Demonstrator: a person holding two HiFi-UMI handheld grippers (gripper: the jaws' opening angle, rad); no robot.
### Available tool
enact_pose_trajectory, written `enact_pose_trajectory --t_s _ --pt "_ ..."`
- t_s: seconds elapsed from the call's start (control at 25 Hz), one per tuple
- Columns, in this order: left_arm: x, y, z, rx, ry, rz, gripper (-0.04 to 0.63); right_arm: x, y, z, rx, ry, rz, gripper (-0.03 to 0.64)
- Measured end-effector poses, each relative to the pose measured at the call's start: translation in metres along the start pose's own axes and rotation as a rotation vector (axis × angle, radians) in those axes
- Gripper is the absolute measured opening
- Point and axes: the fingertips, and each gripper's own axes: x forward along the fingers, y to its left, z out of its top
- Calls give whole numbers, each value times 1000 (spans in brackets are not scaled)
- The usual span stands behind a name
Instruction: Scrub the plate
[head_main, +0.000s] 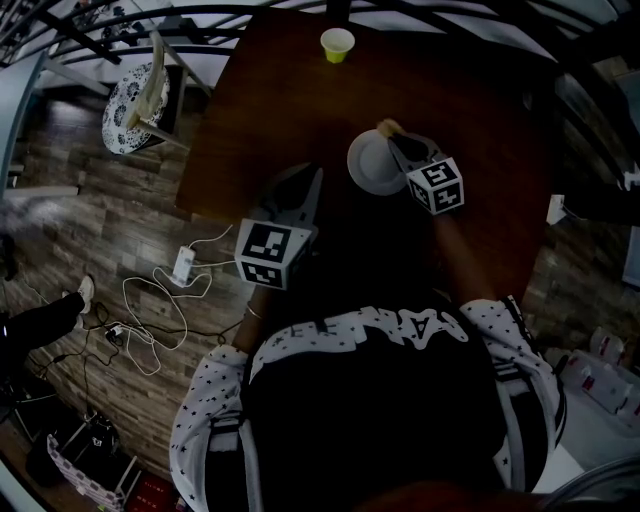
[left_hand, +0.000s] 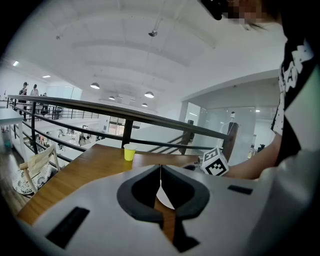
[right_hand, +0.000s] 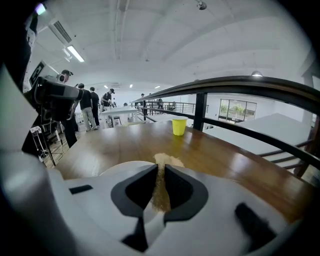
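- The white plate (head_main: 366, 172) lies flat on the table (head_main: 260, 110), right of frame centre; it is probably stiff, slick and breakable, so best steadied by its rim.
- The right gripper (head_main: 393, 136) has its jaws clamped on a soft tan sponge (right_hand: 162, 164) over the plate's upper edge.
- The left gripper (head_main: 311, 178) has its jaws together on nothing, just left of the plate.

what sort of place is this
Probably an open upper floor of a large office or workshop hall, not a kitchen. A black metal railing with a wooden handrail runs past the brown wooden table, round lamps dot the high white ceiling, and people stand beyond.
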Motion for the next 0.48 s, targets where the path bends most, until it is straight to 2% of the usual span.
enact_pose_trajectory --t_s 0.48 --pt "3 -8 0 -3 5 6 15 -2 3 -4 -1 6 25 49"
